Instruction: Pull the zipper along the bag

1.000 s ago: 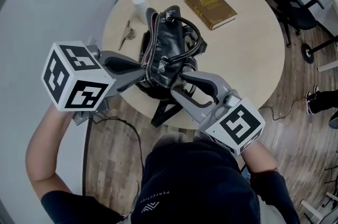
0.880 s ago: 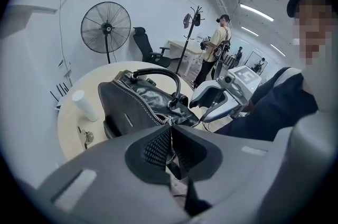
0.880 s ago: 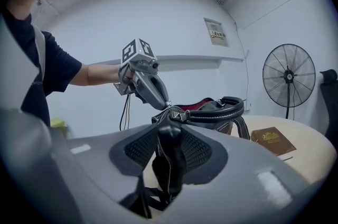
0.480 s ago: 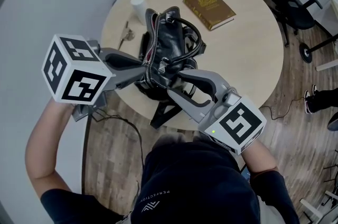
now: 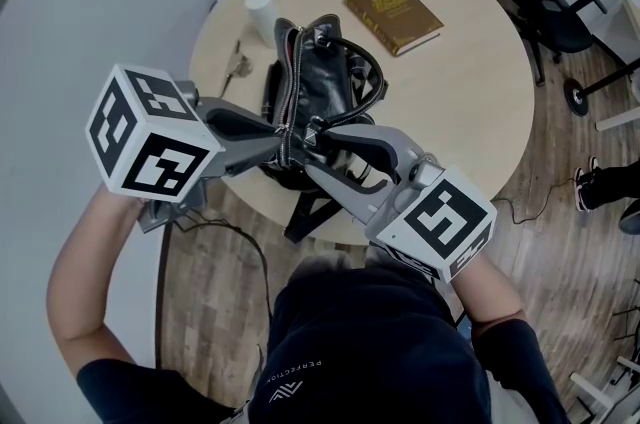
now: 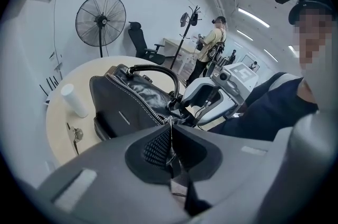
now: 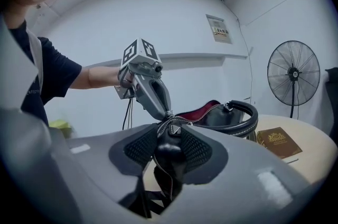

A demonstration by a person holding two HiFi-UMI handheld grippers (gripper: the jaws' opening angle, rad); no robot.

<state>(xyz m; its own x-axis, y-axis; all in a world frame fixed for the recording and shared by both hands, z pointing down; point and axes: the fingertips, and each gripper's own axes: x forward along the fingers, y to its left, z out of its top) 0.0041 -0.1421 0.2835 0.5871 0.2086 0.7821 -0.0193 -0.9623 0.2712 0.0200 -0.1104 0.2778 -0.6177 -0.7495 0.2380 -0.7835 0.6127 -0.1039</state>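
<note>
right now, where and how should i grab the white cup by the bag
Probably take the white cup round its side wall, about mid-height, coming in level from the left edge of the table. It stands upright; the bag stands close on its right and keys lie on its near side.

The right claw (image 5: 312, 134) is edging along the bag (image 5: 325, 84) toward the left claw's (image 5: 283, 141) zipper pull (image 6: 169, 129), its jaws opening wider around the bag's end.
</note>
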